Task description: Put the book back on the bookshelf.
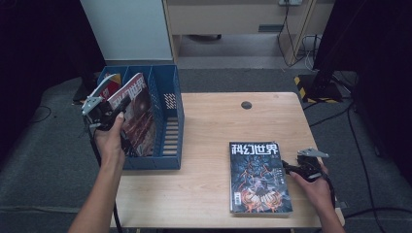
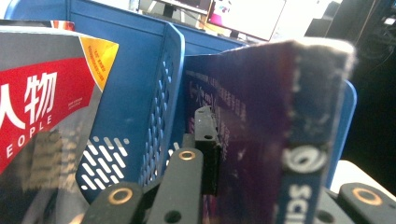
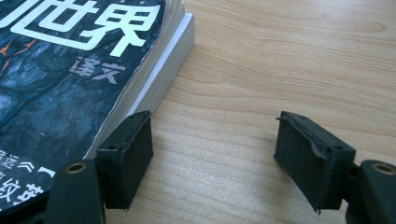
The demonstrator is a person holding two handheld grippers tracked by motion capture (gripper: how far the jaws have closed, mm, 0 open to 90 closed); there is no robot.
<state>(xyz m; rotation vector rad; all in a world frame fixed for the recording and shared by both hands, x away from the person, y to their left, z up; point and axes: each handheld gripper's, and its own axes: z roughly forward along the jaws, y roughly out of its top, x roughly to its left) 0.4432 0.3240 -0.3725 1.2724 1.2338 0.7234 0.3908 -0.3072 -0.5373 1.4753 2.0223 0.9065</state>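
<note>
A blue three-slot file rack (image 1: 171, 127) stands at the table's left. My left gripper (image 1: 118, 111) is shut on a dark science-fiction magazine (image 1: 140, 116) that stands tilted in the middle slot. In the left gripper view one of its fingers (image 2: 206, 140) presses the magazine's cover (image 2: 261, 116), and the other is hidden behind it. A second magazine with a dark blue cover (image 1: 257, 177) lies flat near the table's front right. My right gripper (image 1: 287, 168) rests at this one's right edge, open (image 3: 215, 140), with bare wood between the jaws; the near jaw sits against the page edge (image 3: 159, 79).
A red-covered magazine (image 1: 109, 85) (image 2: 37, 107) stands in the rack's left slot; the right slot (image 1: 170, 121) holds nothing. The wooden table (image 1: 209, 145) has a round cable hole (image 1: 246, 105) at the back. Black stands and cables lie on the floor at right (image 1: 323, 82).
</note>
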